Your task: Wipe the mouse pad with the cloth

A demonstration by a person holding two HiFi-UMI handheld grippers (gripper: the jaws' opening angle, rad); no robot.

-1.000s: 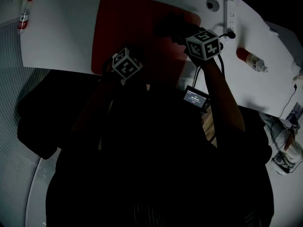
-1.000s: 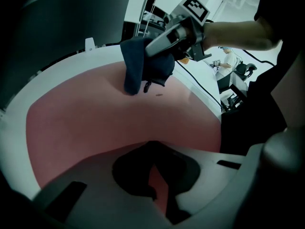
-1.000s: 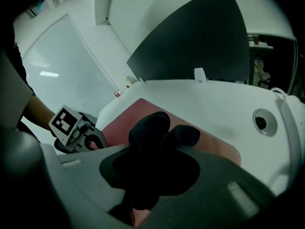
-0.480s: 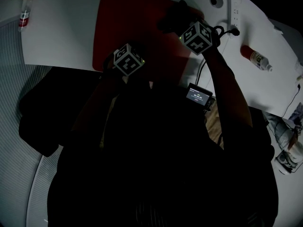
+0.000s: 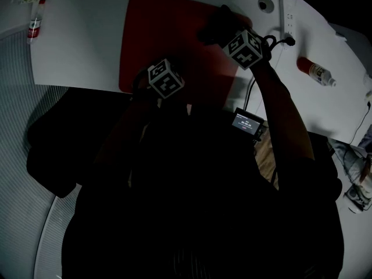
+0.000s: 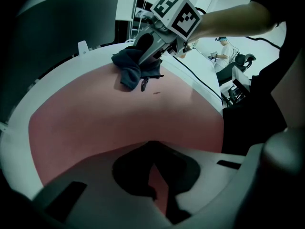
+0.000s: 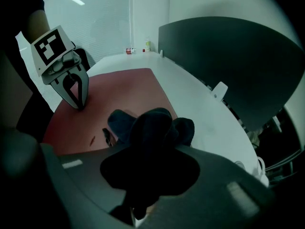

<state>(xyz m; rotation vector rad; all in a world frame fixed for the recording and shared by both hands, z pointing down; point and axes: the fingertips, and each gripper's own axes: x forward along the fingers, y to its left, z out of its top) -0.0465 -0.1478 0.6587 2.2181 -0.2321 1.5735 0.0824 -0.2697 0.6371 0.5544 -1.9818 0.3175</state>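
Far-right corner of red rectangular mouse pad (image 6: 109, 118): right gripper (image 6: 144, 56) clamps dark blue cloth (image 6: 127, 73)
Pad's length runs left from it; left gripper (image 7: 79, 104) closed, empty

Our left gripper (image 6: 151, 147) hovers low over the red pad (image 6: 95, 123), fingers closed tip to tip and empty. Across the pad, our right gripper (image 6: 144, 57) clamps a dark cloth (image 6: 127, 73) near the far edge, by the white tabletop (image 6: 52, 78).

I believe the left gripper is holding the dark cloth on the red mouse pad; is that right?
Not quite: it is the right gripper that is holding the dark cloth on the red mouse pad, as the right gripper view shows. The left gripper holds nothing.
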